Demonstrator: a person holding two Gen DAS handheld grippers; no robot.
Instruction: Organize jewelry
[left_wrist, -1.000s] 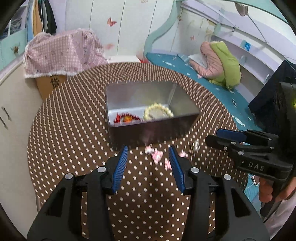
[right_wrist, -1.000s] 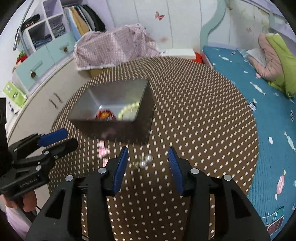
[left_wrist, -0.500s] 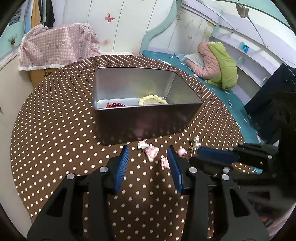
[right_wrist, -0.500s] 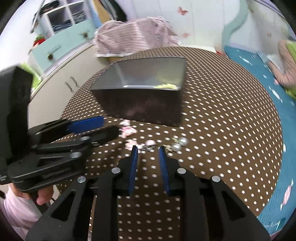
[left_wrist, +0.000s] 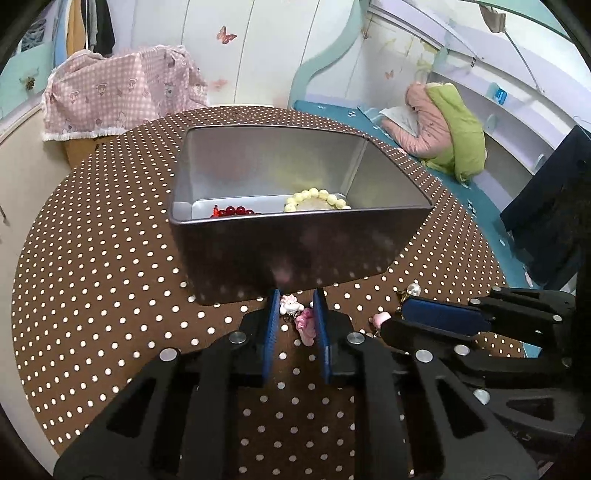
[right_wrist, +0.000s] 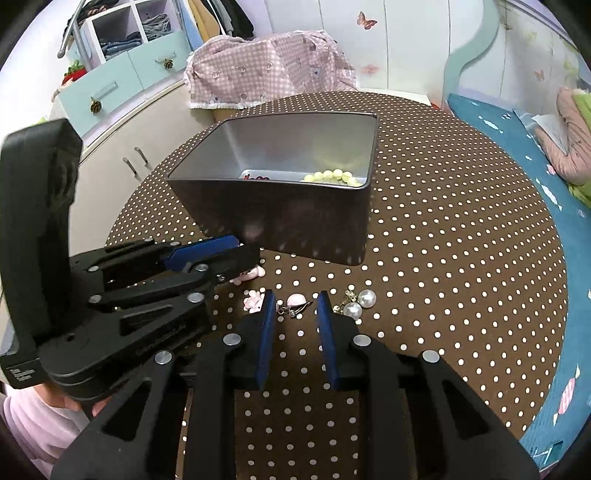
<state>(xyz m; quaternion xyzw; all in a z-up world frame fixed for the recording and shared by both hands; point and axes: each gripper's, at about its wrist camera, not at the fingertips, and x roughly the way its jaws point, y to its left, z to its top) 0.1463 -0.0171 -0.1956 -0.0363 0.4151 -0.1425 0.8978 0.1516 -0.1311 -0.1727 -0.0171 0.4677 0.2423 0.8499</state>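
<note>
Step in hand: both grippers are picking small pieces off the polka-dot table (left_wrist: 110, 258) in front of the metal tin (left_wrist: 295, 254), judged to be headed for the tin.

Left gripper (left_wrist: 297, 306): its jaws have just been closing and now stand narrow around the pink charm earring (left_wrist: 295, 312); the white and pink charms sit between the blue pads, apparently pinched, though firm contact is hard to confirm.

Right gripper (right_wrist: 293, 308): its jaws have just been closing; they stand narrow with a second pink earring (right_wrist: 295, 301) and its metal clip lying between the tips. A gap shows on either side, so the pads do not seem to press on it yet.

Other jewelry: a pair of pearl earrings (right_wrist: 360, 302) lies on the table just beside the right gripper's outer finger. Inside the tin, a red bead bracelet (left_wrist: 232, 211) and a pale yellow bead bracelet (left_wrist: 317, 197) rest on the floor of it.

Pose: both grippers point steeply down at the table, side by side and near each other, tips low at the cloth just before the tin's near wall.

Next move: the right jaws should finish closing on the clip; then each gripper needs to lift clear of the near wall before releasing over the tin.

Risk: the tiny earrings may slip out.
</note>
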